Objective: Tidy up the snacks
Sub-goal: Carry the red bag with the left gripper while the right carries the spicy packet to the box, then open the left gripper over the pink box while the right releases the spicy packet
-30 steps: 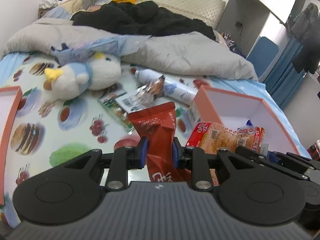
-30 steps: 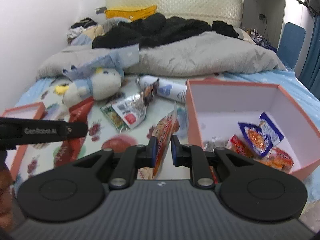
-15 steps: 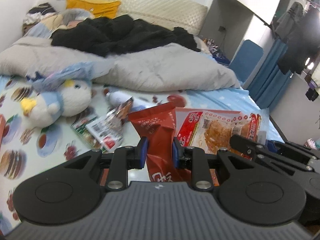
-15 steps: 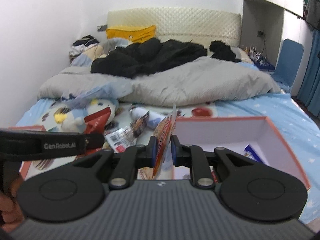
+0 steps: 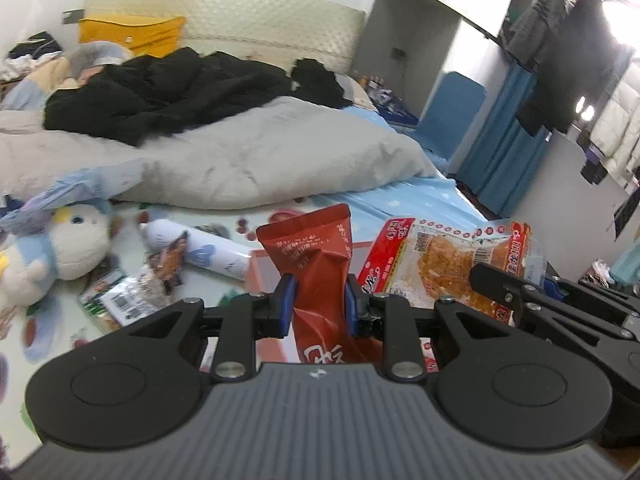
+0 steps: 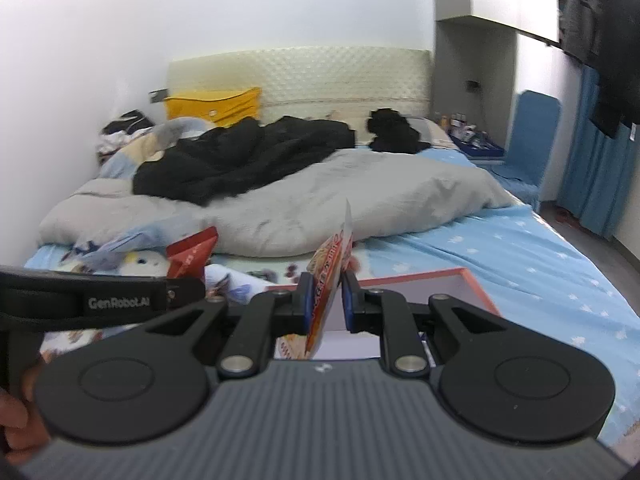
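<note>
Two packets in my grip: left gripper (image 5: 317, 300) clamps crumpled red foil pouch (image 5: 316, 268), right gripper (image 6: 325, 300) pinches flat orange-printed plastic packet (image 6: 328, 280); neither yet in pink-walled cardboard box (image 6: 476, 292); loose wrappers (image 5: 132, 292) remain mid-bed.

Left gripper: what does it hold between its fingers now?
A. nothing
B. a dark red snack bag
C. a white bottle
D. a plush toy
B: the left gripper is shut on the dark red snack bag, whose top stands up above the pads.

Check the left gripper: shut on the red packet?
Shut: left gripper pads pinch the red packet, creasing it.
</note>
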### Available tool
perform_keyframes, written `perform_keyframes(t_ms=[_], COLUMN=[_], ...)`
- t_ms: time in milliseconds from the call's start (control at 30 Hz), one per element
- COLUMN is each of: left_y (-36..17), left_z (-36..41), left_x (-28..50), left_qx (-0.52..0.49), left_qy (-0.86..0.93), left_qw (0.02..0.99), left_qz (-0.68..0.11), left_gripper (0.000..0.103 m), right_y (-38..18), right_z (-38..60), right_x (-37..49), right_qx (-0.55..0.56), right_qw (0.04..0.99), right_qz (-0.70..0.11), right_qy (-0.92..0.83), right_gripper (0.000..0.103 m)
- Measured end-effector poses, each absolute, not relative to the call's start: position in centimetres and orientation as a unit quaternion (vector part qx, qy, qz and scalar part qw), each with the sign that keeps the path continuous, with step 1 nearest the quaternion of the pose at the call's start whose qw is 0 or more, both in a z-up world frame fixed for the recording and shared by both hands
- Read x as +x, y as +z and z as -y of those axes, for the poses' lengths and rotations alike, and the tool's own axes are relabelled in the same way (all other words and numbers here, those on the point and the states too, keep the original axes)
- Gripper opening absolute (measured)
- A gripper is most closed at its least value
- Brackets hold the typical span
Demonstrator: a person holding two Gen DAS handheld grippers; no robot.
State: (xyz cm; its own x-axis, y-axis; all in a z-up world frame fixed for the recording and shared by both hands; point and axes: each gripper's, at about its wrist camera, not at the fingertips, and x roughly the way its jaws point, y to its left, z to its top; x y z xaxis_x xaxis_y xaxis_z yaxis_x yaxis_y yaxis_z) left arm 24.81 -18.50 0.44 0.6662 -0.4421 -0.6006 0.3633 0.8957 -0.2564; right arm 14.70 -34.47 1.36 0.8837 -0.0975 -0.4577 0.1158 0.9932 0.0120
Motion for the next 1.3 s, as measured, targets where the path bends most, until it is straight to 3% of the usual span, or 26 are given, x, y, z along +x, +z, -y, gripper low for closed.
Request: perform_keyframes(t_ms=[200, 700, 1033, 1133, 1167, 1200, 1267, 1300], left_y=[-1.4, -12.3, -13.8, -13.2, -12.9, -12.5, -11.5, -10.9], left_z=[22.2, 28.2, 29.4, 29.4, 29.3, 29.2, 28.8, 28.5], left_x=[26.8, 31.1, 31.4, 31.2, 31.0, 30.9, 30.6, 30.4], left_qx=[-0.052, -0.02, -0.01, -0.006, -0.007, -0.007, -0.006, -0.007], left_qy=[-0.229, -0.24, -0.247, -0.248, -0.248, -0.246, -0.248, -0.249], left_qw=[0.903, 0.847, 0.838, 0.838, 0.84, 0.843, 0.849, 0.852], left_qz=[-0.36, -0.474, -0.487, -0.486, -0.482, -0.478, -0.467, -0.461], left_gripper=[0.029, 0.03, 0.03, 0.039, 0.044, 0.053, 0.055, 0.055], right_y=[-0.5, -9.3, -11.6, -11.2, -11.1, -10.8, -10.2, -9.9], right_z=[38.2, 47.1, 48.0, 48.1, 48.0, 47.9, 47.7, 47.6], right_x=[15.5, 17.7, 17.8, 18.0, 17.9, 17.8, 17.4, 17.2], right_qx=[0.022, 0.105, 0.132, 0.134, 0.133, 0.132, 0.132, 0.134], right_qw=[0.962, 0.918, 0.906, 0.906, 0.906, 0.908, 0.91, 0.911], right_qz=[-0.262, -0.341, -0.362, -0.364, -0.364, -0.361, -0.355, -0.351], right_qy=[-0.079, -0.171, -0.173, -0.168, -0.169, -0.168, -0.167, -0.167], right_gripper=[0.018, 0.018, 0.02, 0.02, 0.024, 0.036, 0.046, 0.046])
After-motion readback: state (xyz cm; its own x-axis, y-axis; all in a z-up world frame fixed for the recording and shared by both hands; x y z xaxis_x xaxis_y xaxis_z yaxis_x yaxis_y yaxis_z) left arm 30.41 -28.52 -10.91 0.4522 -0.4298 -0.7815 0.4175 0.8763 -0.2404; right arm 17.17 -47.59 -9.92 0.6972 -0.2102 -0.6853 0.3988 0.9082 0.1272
